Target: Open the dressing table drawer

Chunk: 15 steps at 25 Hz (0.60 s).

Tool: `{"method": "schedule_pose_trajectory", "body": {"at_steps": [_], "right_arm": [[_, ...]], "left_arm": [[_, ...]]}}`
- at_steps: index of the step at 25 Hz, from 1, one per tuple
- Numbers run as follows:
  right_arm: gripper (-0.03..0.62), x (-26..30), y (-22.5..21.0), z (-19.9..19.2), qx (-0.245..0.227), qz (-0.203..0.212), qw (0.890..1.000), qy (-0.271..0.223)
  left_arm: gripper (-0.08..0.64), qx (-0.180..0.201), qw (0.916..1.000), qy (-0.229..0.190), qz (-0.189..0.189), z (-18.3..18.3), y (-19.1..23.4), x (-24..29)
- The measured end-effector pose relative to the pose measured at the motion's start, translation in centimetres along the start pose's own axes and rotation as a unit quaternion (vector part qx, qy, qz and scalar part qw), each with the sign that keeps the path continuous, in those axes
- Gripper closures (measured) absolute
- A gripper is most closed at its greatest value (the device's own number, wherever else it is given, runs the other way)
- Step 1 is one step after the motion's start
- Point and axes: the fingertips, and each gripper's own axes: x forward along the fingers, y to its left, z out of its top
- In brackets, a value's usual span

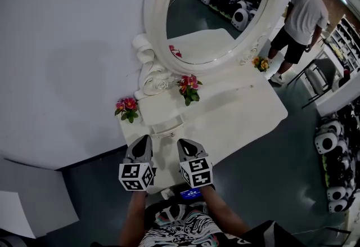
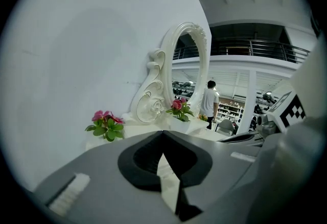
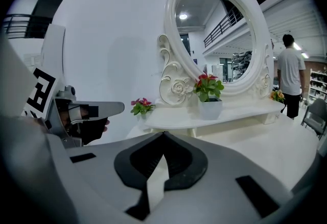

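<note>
While the left tool [image 1: 146, 140] and right tool [image 1: 182, 143] hang side by side, both clenched empty, small white drawer [image 1: 167, 126] of glossy white dressing bench [image 1: 247, 116] just ahead of their tips

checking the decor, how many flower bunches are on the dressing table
3. Left bunch at the table's left end, middle bunch under the mirror, right bunch at the right end. Pink in the mirror is only a reflection.
</note>
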Motion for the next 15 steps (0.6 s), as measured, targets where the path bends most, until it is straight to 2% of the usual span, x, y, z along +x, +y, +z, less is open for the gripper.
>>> {"method": "schedule_pose_trajectory", "body": {"at_steps": [15], "right_arm": [[0.591,0.02,0.47,0.03,0.012,0.005,1.0,0.004]], "left_arm": [[0.558,-0.002,0.9999,0.012,0.006,-0.71,0.41,-0.39]]}}
